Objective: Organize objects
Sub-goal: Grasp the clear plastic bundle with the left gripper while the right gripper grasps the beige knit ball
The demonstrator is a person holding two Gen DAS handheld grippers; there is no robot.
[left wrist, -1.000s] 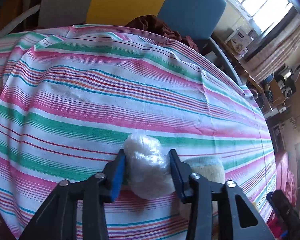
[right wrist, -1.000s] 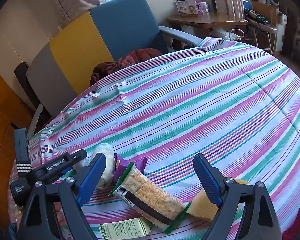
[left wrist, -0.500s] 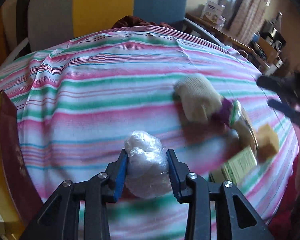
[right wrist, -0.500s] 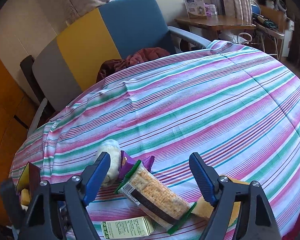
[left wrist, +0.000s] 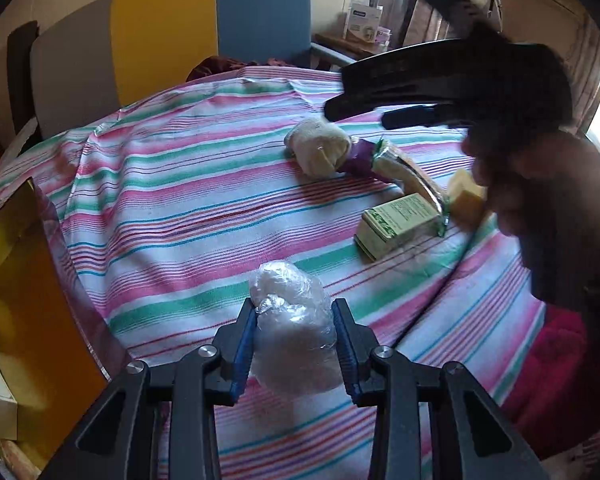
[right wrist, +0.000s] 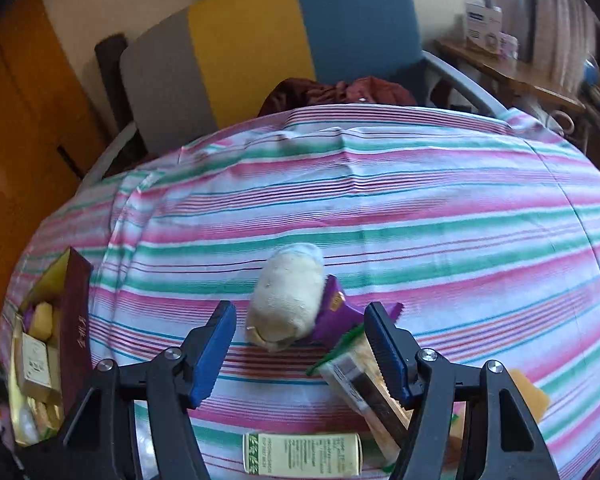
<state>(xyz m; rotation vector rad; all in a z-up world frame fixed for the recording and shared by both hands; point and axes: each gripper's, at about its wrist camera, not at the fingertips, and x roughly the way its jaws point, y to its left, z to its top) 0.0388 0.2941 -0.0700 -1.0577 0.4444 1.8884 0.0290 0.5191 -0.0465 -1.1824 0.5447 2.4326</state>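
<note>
My left gripper (left wrist: 294, 316) is shut on a clear plastic bag bundle (left wrist: 294, 320) and holds it above the striped tablecloth (left wrist: 180, 208). A yellow-lined box (left wrist: 16, 280) sits at the left with items inside; it also shows in the right wrist view (right wrist: 40, 360). My right gripper (right wrist: 300, 344) is open above a cream rolled sock (right wrist: 288, 300), a purple packet (right wrist: 336, 312) and a cracker pack (right wrist: 360, 384). The sock (left wrist: 318, 148), a green-printed box (left wrist: 398, 224) and a yellow sponge (left wrist: 466, 196) lie at the right in the left wrist view.
A chair with grey, yellow and blue panels (right wrist: 260, 48) stands behind the table, dark red cloth (right wrist: 340, 92) on its seat. A wooden side table (right wrist: 512, 72) with boxes stands at the back right. The green-printed box (right wrist: 300, 454) lies near the table's front edge.
My left gripper has swung left with the bag bundle, bringing the yellow box into view. My right gripper has moved left over the sock and narrowed a little.
</note>
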